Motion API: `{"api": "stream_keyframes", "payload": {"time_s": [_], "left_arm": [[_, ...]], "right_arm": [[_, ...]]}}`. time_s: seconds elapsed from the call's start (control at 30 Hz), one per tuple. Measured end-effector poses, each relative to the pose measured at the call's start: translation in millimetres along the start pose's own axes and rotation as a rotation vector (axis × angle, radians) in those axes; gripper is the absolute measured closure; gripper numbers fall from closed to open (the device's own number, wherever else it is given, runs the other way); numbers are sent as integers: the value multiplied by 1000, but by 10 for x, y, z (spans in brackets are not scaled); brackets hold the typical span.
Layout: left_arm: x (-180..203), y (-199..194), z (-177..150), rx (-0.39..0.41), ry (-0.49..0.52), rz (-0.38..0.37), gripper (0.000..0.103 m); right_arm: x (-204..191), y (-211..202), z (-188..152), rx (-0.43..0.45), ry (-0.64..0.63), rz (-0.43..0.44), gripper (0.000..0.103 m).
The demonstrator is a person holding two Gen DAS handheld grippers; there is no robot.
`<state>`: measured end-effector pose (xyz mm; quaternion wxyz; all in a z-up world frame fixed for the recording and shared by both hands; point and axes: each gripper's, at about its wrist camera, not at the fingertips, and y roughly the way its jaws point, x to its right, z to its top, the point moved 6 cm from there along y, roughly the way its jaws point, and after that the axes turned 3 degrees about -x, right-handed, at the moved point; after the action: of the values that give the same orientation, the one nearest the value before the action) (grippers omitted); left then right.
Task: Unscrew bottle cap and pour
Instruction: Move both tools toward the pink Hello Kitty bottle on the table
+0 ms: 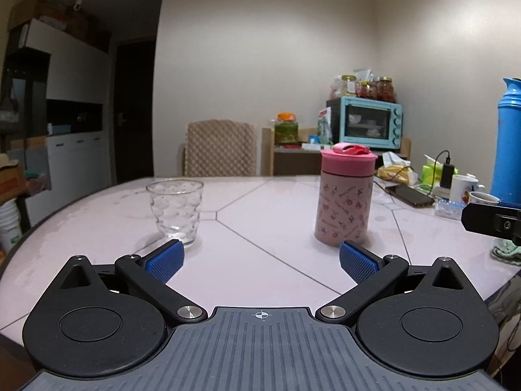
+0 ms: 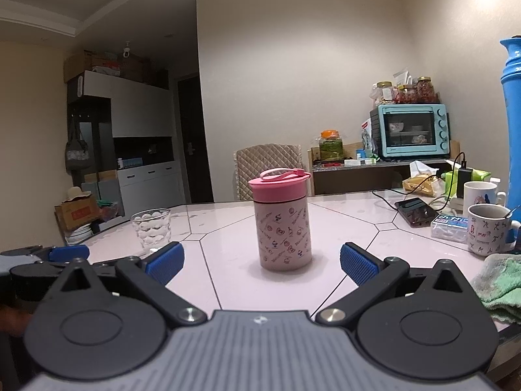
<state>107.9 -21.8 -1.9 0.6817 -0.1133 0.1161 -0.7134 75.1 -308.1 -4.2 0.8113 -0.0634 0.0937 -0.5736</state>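
Observation:
A pale pink patterned bottle [image 1: 343,208] [image 2: 284,234] stands upright on the white table, its darker pink screw cap [image 1: 348,156] [image 2: 279,185] with a loop handle in place. A clear dimpled glass [image 1: 175,211] [image 2: 151,230] stands to its left. My left gripper [image 1: 260,260] is open and holds nothing, short of both, with the glass beyond its left finger and the bottle beyond its right one. My right gripper [image 2: 262,260] is open too, and the bottle stands straight ahead between its blue pads, a little beyond the tips.
A tall blue flask [image 1: 509,143] [image 2: 513,130], mugs [image 2: 488,231], a phone [image 2: 415,211] with cables and a small box crowd the table's right side. A green cloth [image 2: 498,285] lies at the right front. A chair [image 1: 219,148] stands behind the table [image 1: 260,202].

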Motion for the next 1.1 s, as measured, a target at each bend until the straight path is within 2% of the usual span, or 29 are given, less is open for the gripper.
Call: {"api": "stream_keyframes", "payload": {"time_s": [1.1], "left_arm": [[108, 490, 99, -29, 33, -70, 0]], "right_arm": [[74, 489, 168, -21, 8, -18, 0]]}}
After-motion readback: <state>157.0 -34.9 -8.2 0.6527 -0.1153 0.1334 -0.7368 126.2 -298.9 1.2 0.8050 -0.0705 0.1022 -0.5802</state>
